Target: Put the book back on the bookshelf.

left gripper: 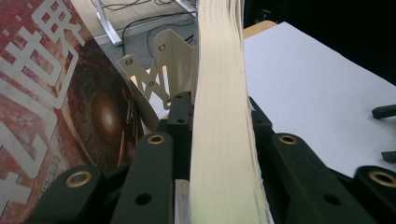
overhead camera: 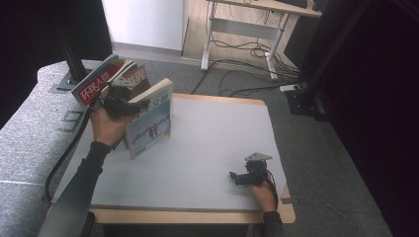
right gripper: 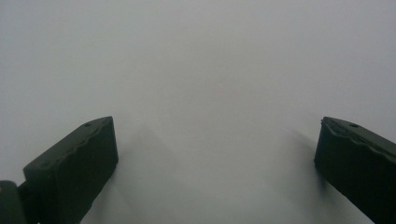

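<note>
Books stand at nine o'clock on the white table (overhead camera: 212, 143). We clench the left gripper (overhead camera: 129, 101) on the fore-edge of the pale blue snow-cover book (overhead camera: 150, 121), its long axis upright (red-cover book (left gripper: 51, 98) just beside). The right gripper (overhead camera: 236, 177) rests released at five o'clock, well apart.

Dark grey long sleeves are worn on both forearms, reaching to the wrists. The left gripper (overhead camera: 129, 101) is built of black parts; in the left gripper view its linkage arms are seen to be matte black, pierced by plain holes and fitted with brass-coloured ringed rivets. A black cable is trailed from it. The right gripper (overhead camera: 232, 177) is black too, topped by a grey three-cornered plate, with blocky, ridged jaws.
</note>
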Motion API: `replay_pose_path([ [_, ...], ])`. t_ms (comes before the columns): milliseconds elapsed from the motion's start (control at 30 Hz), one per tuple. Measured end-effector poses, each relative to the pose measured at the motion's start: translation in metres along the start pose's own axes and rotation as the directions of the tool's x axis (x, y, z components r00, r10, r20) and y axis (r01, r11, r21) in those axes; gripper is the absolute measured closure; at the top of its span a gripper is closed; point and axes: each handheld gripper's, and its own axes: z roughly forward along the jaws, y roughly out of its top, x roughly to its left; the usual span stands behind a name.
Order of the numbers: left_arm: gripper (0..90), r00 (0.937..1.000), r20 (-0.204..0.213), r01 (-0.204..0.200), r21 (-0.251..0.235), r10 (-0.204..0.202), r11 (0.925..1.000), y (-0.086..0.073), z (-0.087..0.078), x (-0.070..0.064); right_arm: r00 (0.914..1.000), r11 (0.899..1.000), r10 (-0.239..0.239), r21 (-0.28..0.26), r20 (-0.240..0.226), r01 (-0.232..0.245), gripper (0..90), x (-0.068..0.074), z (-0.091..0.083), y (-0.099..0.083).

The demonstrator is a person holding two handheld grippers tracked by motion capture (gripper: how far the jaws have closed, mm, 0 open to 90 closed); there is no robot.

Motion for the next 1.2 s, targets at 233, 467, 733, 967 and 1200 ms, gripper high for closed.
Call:
replay_pose_path([
  [233,73.6,0.9991,-0.026,0.032,-0.006,-0.032,0.9995,0.008,0.006,0.000,1.0000,1.000,0.001,0.000,0.000,-0.001,0.0,0.000,0.000,0.000],
  [467,73.6,0.9973,-0.065,0.033,-0.009,-0.033,0.9994,0.020,0.019,-0.005,1.0000,1.000,0.001,-0.001,0.001,-0.001,0.0,0.000,0.000,0.000],
  [733,73.6,0.9951,-0.090,0.038,-0.028,-0.040,0.9989,0.027,0.033,-0.004,1.0000,1.000,0.000,-0.002,0.001,0.000,0.0,0.000,0.000,0.000],
  [967,73.6,0.9909,-0.132,0.022,-0.038,-0.026,0.9990,0.030,0.042,-0.003,1.0000,1.000,0.001,-0.002,0.000,-0.001,0.0,0.000,0.000,0.000],
  [1200,73.4,0.9939,-0.100,0.041,-0.052,-0.046,0.9978,0.031,0.049,-0.003,1.0000,1.000,0.001,-0.002,0.000,-0.001,0.0,0.000,0.000,0.000],
])
